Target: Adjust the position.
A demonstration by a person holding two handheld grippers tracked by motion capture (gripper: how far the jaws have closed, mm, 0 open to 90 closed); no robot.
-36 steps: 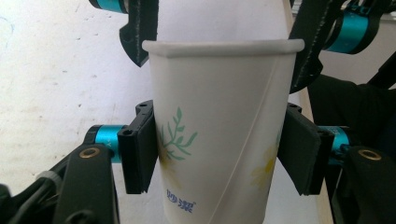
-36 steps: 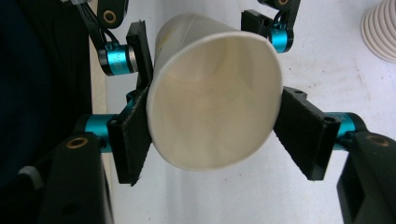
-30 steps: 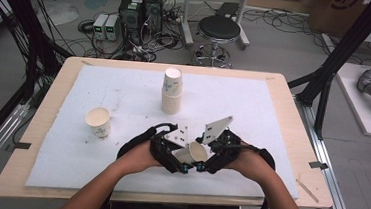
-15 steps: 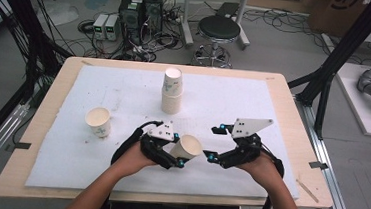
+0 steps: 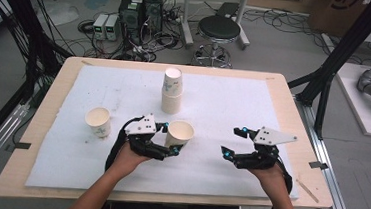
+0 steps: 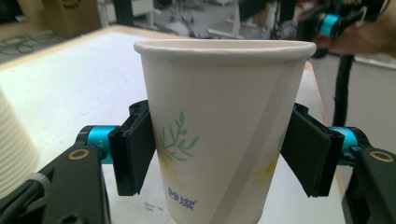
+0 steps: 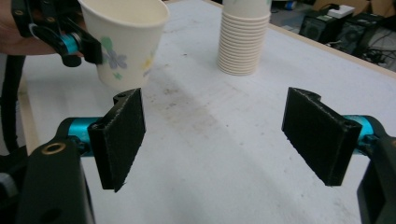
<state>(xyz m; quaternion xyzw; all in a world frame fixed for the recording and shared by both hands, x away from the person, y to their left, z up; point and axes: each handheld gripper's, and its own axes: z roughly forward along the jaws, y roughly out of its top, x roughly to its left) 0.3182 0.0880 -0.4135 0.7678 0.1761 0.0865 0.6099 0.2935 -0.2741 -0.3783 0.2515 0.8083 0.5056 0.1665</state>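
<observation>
A white paper cup (image 5: 180, 132) (image 6: 224, 121) with a green leaf print stands upright between the pads of my left gripper (image 5: 170, 139) (image 6: 219, 154). Both pads lie against its sides, so the gripper is shut on it. Its jaws have just been opening a little with the cup still between them. To the right, my right gripper (image 5: 233, 141) (image 7: 212, 140) is open over the white mat (image 5: 224, 102); its jaws have just been opening with nothing between them. The right gripper view has the held cup (image 7: 126, 42) at its upper left.
A tall stack of paper cups (image 5: 172, 91) (image 7: 243, 42) stands behind the held cup. A single paper cup (image 5: 98, 121) stands on the mat at the left. Bare wood borders the mat along the table's edges (image 5: 315, 145). A stool and cables lie beyond the far edge.
Both grippers were together at the cup near the middle. The right gripper has let go and moved off to the right. The left gripper kept the cup and shifted slightly left.
</observation>
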